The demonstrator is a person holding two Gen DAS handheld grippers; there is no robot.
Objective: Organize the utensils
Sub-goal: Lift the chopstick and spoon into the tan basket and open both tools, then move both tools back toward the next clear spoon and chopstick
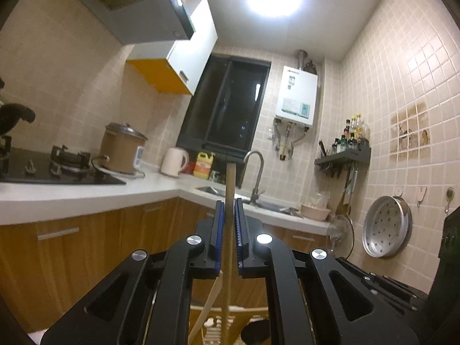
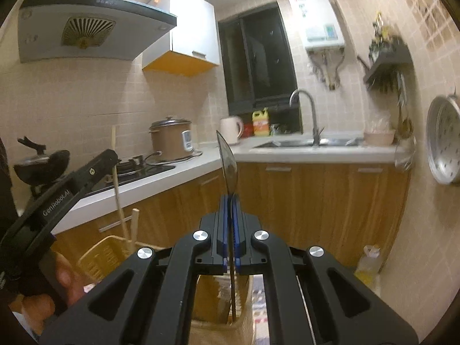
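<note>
The wooden stick [image 1: 230,189] stands upright between the blue pads of the left tool [image 1: 230,218], which is clamped on it partway along its length; its top rises above the tool and its lower end runs down toward a yellow slatted basket [image 2: 97,256] below. It looks like a chopstick or a thin spoon handle; the view is too poor to say which. A second pale stick [image 1: 205,310] leans beside it lower down. From the right wrist view the same stick [image 2: 118,184] shows held in the left tool [image 2: 113,158], with one more stick [image 2: 134,224] standing in the basket.

The right tool [image 2: 230,210] is closed on a metal spoon [image 2: 228,164], gripping it on the neck just below the bowl, with the bowl pointing up and the handle [image 2: 233,293] hanging down into a brown holder [image 2: 218,325] underneath.

By my judgement the wooden stick is light, stiff and a little rough, so a grip near the middle holds it well and keeps it from swinging. The spoon is heavier, hard and smooth; it could slip or turn between the pads, so a hold on the flat neck, square to the pads, is the safer place.

Behind both lie the white bench [image 2: 201,158], the sink [image 2: 302,143] with its tap [image 2: 306,109], a cooker [image 2: 172,141] and a kettle [image 2: 231,126].
</note>
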